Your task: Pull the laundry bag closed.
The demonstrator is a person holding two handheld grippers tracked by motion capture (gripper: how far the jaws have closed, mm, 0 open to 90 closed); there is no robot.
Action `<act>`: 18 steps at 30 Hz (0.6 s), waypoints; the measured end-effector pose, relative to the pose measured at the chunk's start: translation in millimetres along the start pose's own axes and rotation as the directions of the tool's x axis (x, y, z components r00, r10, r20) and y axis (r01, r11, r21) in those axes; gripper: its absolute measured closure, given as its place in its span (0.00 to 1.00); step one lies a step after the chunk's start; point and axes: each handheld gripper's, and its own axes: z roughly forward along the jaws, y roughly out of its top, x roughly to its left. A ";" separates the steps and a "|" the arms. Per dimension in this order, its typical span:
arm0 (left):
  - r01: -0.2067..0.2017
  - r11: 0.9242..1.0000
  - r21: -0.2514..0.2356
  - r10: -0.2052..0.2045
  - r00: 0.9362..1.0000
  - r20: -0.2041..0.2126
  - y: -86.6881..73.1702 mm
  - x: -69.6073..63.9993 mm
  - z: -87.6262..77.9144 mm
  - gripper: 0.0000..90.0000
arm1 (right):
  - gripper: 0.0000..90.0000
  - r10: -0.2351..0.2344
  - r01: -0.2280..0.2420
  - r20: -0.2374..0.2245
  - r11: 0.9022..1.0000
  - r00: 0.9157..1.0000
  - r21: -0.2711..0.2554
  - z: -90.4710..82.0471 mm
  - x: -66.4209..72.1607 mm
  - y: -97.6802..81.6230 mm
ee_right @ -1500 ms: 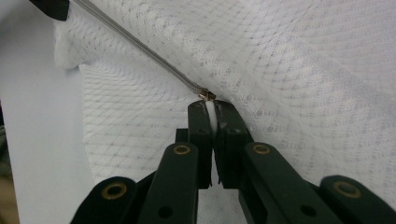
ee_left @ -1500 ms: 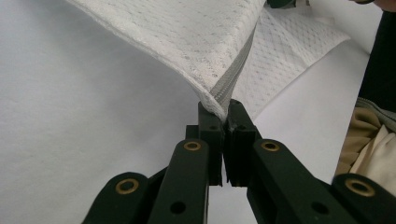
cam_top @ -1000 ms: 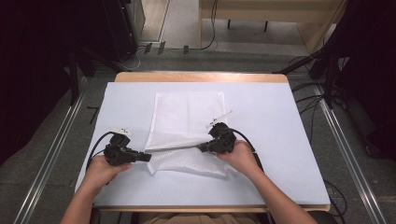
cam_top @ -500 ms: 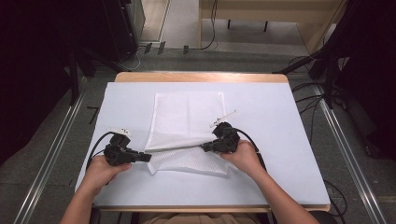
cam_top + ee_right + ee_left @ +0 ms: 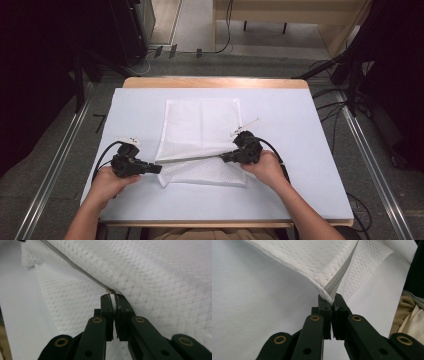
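High view, item 1: mesh bag point(image 5: 202, 135) on bench point(image 5: 310, 150); your left tongs point(image 5: 156, 169) clamp its corner, your right tongs point(image 5: 226, 158) clamp its zipper pull point(image 5: 110, 291).

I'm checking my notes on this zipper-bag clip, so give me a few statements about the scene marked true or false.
1. The left gripper is shut on a corner of the white mesh bag. True.
2. The right gripper stands open above the bag. False: its jaws are shut on the zipper pull.
3. The grey zipper is stretched in a line between the two grippers. True.
4. The bag lies on a bare wooden tabletop. False: it lies on a white sheet that covers the table.
5. The bag hangs wholly in the air. False: most of it lies flat on the sheet.
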 end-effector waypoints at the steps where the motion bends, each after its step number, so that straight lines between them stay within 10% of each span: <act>1: 0.000 1.000 0.000 0.000 1.000 0.000 0.0 0.0 0.0 0.98 | 0.97 -0.001 0.001 -0.005 1.000 1.000 -0.001 -0.5 -0.3 -0.4; 18: 0.015 1.000 -0.014 -0.015 1.000 0.007 -1.9 2.7 -2.9 0.98 | 0.97 0.012 -0.012 0.016 1.000 1.000 -0.007 -15.8 -7.2 -11.2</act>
